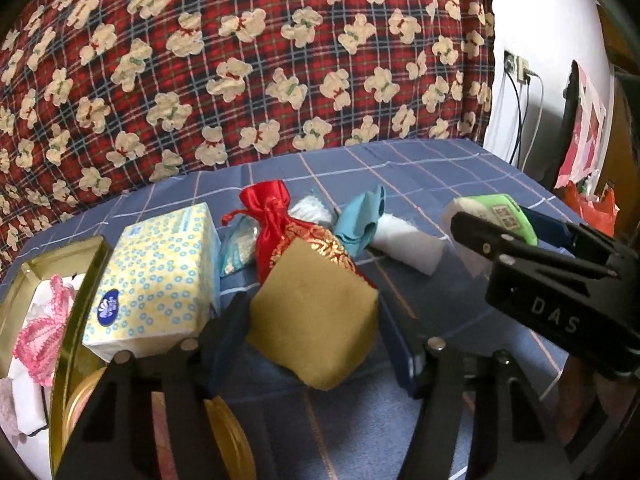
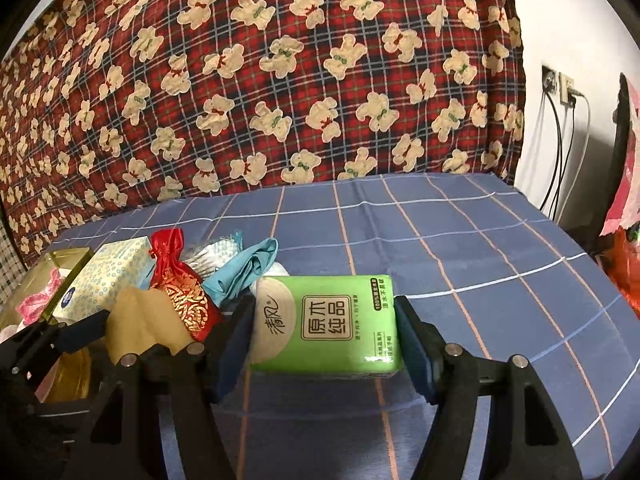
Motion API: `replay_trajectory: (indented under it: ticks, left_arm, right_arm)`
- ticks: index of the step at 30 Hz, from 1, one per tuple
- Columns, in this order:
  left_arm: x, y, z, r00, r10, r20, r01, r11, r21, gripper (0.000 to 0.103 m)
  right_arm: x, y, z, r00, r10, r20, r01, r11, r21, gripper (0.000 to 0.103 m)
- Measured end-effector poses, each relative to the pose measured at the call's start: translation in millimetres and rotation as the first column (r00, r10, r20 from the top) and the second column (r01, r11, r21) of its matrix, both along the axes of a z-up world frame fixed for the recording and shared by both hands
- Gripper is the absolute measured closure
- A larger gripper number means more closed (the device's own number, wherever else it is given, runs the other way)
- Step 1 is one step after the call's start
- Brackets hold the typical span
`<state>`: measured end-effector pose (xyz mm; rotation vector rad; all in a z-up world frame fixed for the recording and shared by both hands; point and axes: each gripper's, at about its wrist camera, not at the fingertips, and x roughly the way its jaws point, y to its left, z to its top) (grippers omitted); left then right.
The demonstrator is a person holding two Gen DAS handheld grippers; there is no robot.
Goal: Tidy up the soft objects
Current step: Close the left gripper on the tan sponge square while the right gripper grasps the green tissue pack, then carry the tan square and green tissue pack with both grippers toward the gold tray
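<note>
Left tool [image 1: 316,332]: blue pads stand on either side of a mustard-gold cloth [image 1: 316,320]. The left pad looks to touch the cloth's edge; the right pad stands just clear of it, so no firm pinch shows.

Right tool [image 2: 324,336]: both pads press the short ends of a green tissue pack [image 2: 328,320], gripping it just above the blue checked sheet [image 2: 460,248]. In the left wrist view this tool shows at 3 o'clock, the pack's end sticking out past its tip.

Outward from the gold cloth, left wrist view:
- 12 o'clock, touching it: a red satin pouch [image 1: 280,220] with gold trim, drawstring neck upward.
- 1 o'clock: a crumpled teal cloth [image 1: 360,220] lying over a white towel roll [image 1: 404,244].
- 11 o'clock, behind the pouch: a small pale packet, contents unclear.
- 10 o'clock: a yellow tissue box [image 1: 156,272] with blue rings, leaning against the gold tin's rim.
- 9 o'clock: the gold tin [image 1: 68,320], open, with pink lace [image 1: 40,332] and white pieces inside.

Backdrop: a red plaid blanket [image 1: 240,60] with cream bears rises behind the sheet. At the far right, a white wall with sockets [image 2: 558,84] and hanging cables; below them, red and pink bags, blurred.
</note>
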<state>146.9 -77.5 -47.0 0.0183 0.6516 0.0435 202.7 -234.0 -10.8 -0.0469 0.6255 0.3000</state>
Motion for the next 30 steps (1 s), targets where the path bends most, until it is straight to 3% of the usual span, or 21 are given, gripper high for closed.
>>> replay_trajectory:
  ticks: [6, 12, 30]
  left_arm:
    - [-13, 8, 9, 0.997, 0.008, 0.080, -0.004, 0.999, -0.045, 0.040]
    - [-22, 6, 15, 0.990, 0.020, 0.139, -0.016, 1.000, -0.025, 0.040]
    - [-35, 20, 21, 0.973, 0.100, 0.209, -0.088, 0.994, -0.065, 0.040]
  right_arm:
    - [-6, -1, 4, 0.999, -0.009, 0.038, 0.009, 1.000, 0.003, 0.034]
    - [-6, -3, 5, 0.999, -0.015, 0.043, 0.014, 1.000, 0.012, 0.034]
    - [-17, -3, 10, 0.994, 0.007, 0.108, -0.010, 1.000, 0.030, 0.034]
